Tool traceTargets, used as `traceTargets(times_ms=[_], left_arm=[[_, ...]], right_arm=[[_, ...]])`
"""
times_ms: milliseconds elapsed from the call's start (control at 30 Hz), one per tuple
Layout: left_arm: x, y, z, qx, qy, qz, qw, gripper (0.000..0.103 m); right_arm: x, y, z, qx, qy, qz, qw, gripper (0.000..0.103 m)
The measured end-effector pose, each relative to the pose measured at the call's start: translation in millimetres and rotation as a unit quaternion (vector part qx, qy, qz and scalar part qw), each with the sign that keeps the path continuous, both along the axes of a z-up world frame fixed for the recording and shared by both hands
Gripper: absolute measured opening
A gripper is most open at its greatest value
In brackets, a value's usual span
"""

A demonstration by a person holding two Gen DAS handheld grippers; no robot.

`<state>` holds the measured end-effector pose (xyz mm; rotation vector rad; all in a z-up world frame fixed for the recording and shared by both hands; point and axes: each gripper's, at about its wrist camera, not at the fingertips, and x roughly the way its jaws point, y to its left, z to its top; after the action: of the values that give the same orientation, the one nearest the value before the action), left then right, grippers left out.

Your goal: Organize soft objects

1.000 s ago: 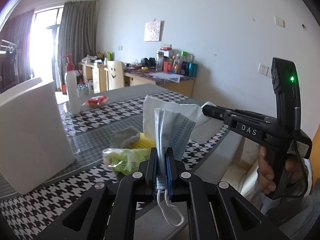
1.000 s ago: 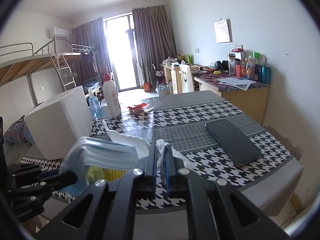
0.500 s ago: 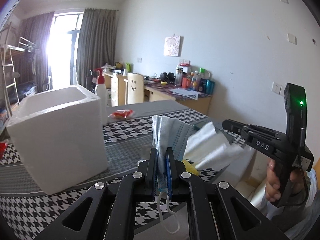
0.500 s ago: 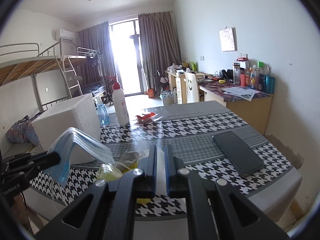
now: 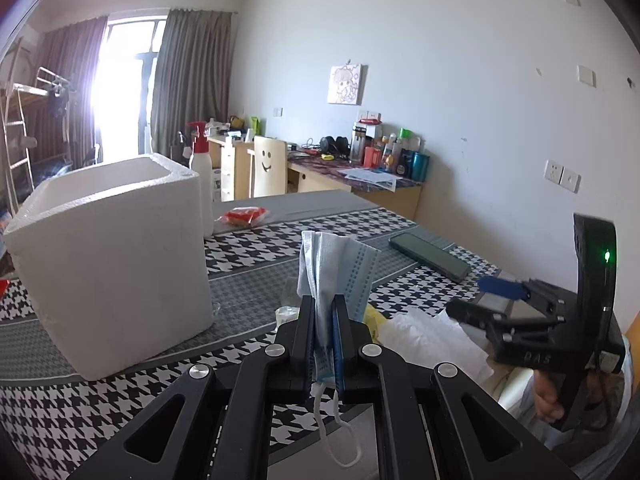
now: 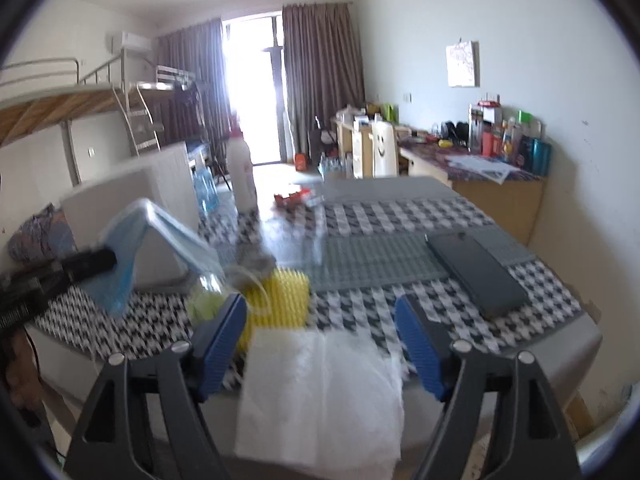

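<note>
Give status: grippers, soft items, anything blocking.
Left gripper shut on blue face mask. Right gripper jaws just opened, white tissue loose between them at table edge. Foam box open-topped, nothing blocking.

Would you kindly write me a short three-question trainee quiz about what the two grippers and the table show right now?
1. True or false: the left gripper is clamped on the blue face mask.
2. What lies between the right gripper's open jaws?
A) phone
B) white tissue
C) bottle
3. Name the white container on the table.

Key: 1 true; 2 B, the white tissue, not gripped; 3 foam box.
</note>
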<state>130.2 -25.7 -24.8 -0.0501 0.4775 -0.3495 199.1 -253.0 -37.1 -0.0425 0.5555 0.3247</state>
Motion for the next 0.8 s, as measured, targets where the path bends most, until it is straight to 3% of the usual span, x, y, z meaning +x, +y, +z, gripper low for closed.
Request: traceTargets(times_ms=[800], left_arm=[[-14.9, 7.6, 23.0, 0.006, -0.037, 0.018, 0.9991, 0.008]], right_arm=[[-8.3, 11.5, -47.4, -0.045, 0.070, -0.006, 0.996, 0.080]])
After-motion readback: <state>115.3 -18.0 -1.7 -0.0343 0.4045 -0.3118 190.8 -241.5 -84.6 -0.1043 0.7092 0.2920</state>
